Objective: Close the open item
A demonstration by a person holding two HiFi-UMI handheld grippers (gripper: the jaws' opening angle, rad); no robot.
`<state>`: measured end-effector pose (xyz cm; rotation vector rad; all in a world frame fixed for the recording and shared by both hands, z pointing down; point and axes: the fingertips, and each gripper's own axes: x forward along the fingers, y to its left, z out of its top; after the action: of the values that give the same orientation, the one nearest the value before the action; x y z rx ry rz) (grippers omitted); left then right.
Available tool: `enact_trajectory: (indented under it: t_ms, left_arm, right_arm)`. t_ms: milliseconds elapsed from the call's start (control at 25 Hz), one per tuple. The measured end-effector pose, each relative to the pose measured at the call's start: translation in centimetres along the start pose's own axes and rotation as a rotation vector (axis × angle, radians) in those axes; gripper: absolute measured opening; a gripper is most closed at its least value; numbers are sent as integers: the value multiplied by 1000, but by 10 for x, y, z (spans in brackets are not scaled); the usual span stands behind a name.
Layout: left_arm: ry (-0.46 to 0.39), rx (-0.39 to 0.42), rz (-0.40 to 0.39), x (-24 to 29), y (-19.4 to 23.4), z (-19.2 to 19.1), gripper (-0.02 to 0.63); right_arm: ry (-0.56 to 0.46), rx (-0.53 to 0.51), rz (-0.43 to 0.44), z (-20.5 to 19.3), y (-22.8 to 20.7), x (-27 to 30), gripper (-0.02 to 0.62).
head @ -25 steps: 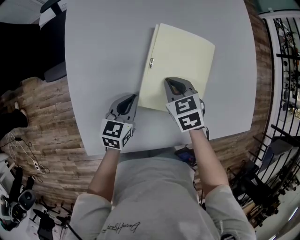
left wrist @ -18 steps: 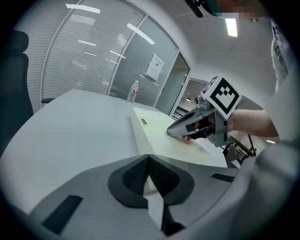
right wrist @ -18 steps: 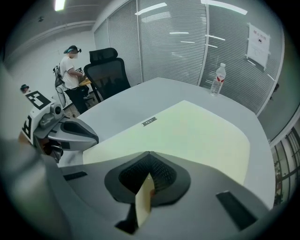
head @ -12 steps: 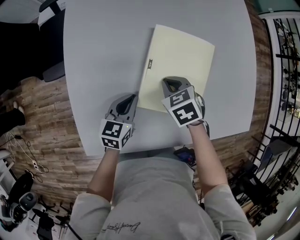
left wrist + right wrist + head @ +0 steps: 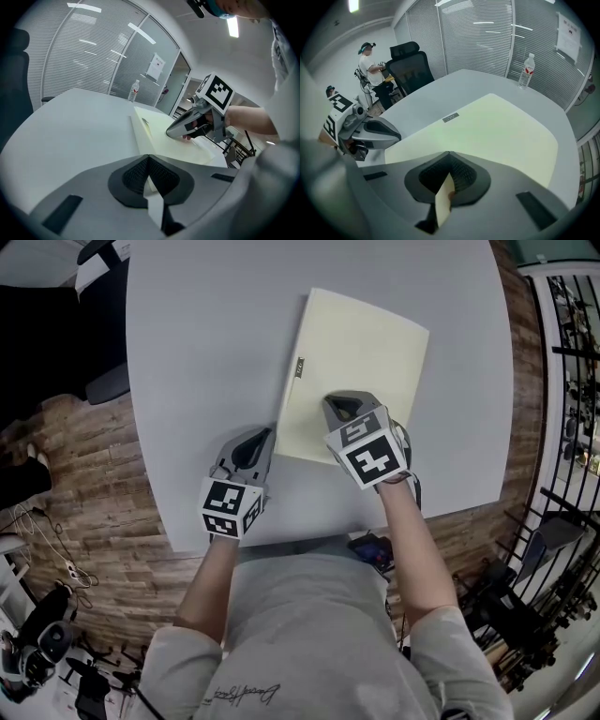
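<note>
The right claw has tipped slightly leftward on the yellow folder.

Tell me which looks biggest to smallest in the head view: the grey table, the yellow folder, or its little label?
1. The grey table: biggest, spreading past the folder on every side.
2. The yellow folder: middle, lying flat on the table.
3. The little label: smallest, a tiny strip near the folder's left edge.

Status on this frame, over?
Left gripper shut, on table beside folder. Right gripper shut, tip over folder's near edge. Folder flat, cover down. Nothing in the way.
</note>
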<state>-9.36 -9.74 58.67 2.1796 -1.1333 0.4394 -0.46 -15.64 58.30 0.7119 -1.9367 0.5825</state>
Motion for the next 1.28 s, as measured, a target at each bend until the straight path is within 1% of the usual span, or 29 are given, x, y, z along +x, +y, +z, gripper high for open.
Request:
enact_trajectory:
  t_ms: [160,320,600,800,960,1120,1280]
  left_arm:
    - [1,1,2,1,0,-1,9]
    - [-2,0,6,1,1,1,9]
    - [-5,9,13,0,4,4,9]
    - [-8,25,13,-4,5,9,9]
    - [-11,49,14,-10,3,16,9]
    - [-23,67,19,-20,3,26,9]
    - [-53,99,8,-31,-4,45,9]
  right_arm:
    - [-52,4,-25,2,1,-8,15]
    - [-65,-15,-47,3,0,-12,14]
    - [-91,-1,-55,3,-2,-18,14]
    - [-142,38,-48,2,-5,-22,14]
    - [-204,72,-42,1,-11,-31,15]
    - [-265,116,-36,1,-14,-46,14]
    - [-334,174,-21,-1,-14,-72,15]
